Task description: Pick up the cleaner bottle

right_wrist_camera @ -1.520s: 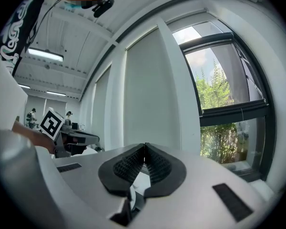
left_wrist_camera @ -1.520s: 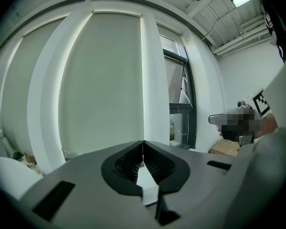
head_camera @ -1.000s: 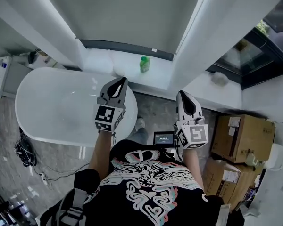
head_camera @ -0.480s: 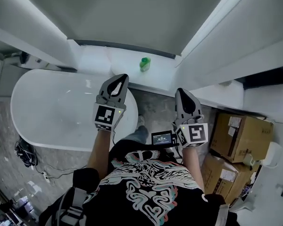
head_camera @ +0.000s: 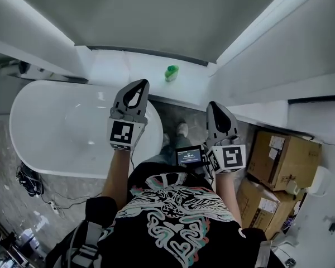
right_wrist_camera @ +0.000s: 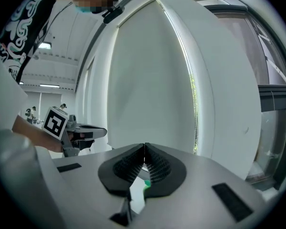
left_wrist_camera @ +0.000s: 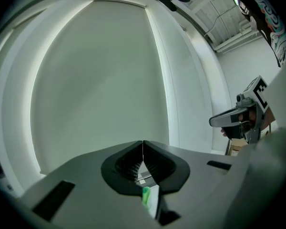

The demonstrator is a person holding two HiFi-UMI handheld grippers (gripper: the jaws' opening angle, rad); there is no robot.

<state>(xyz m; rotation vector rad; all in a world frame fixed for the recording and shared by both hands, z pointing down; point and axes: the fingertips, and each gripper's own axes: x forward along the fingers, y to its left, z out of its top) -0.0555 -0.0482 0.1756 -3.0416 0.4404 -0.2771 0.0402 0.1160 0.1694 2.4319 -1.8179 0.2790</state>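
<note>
The cleaner bottle (head_camera: pixel 171 73) is small and green, probably light, stiff plastic with a slick surface. It stands upright on the white ledge (head_camera: pixel 117 66), ahead of both pairs of fingertips and clear of them. Its mid-body looks like the safest place to clamp. The left gripper (head_camera: pixel 138 87) and right gripper (head_camera: pixel 215 108) point nearly level toward it, jaws pressed together and holding nothing.
</note>
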